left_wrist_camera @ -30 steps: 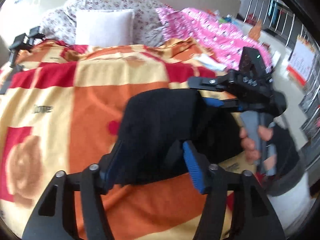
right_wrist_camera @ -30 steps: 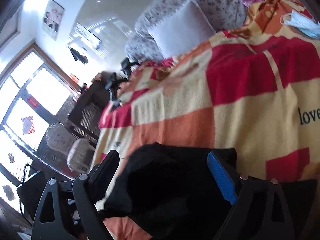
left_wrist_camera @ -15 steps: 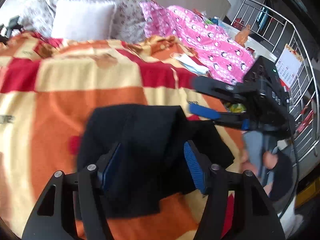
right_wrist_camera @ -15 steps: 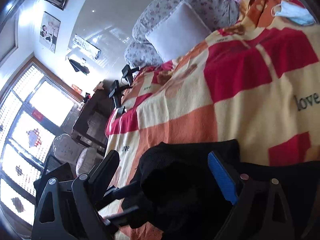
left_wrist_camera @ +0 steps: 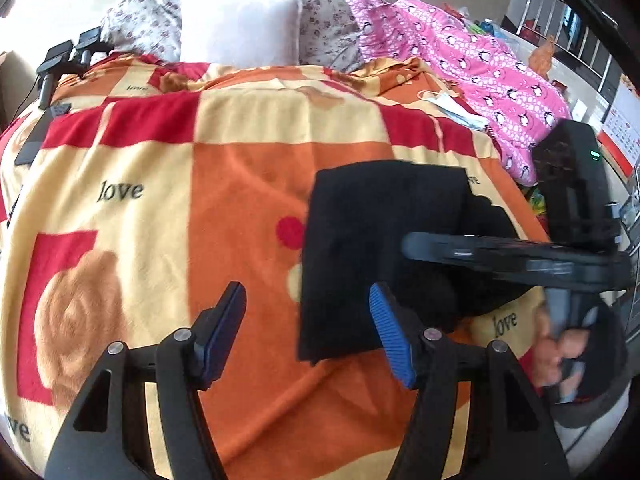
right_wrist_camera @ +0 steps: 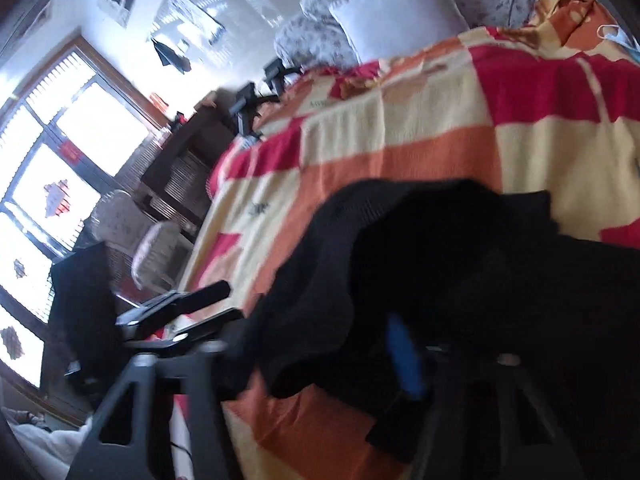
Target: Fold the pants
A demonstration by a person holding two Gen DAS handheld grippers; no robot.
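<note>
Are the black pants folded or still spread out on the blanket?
Folded: the black pants lie as a compact layered rectangle on the blanket, stacked edges visible. The right side's neatness is hidden.

The pants (left_wrist_camera: pixel 380 240) are a matt black cloth, soft and faintly ribbed where the right wrist view catches them. Under them the blanket (left_wrist_camera: pixel 224 208) is a fuzzy fleece in orange, red and cream, with no sheen. The left gripper (left_wrist_camera: pixel 308 320) is matt black plastic with small bright metal screws, and its pads (left_wrist_camera: pixel 390 340) are ridged blue rubber. The pillow (left_wrist_camera: pixel 240 28) is smooth white cloth.
</note>
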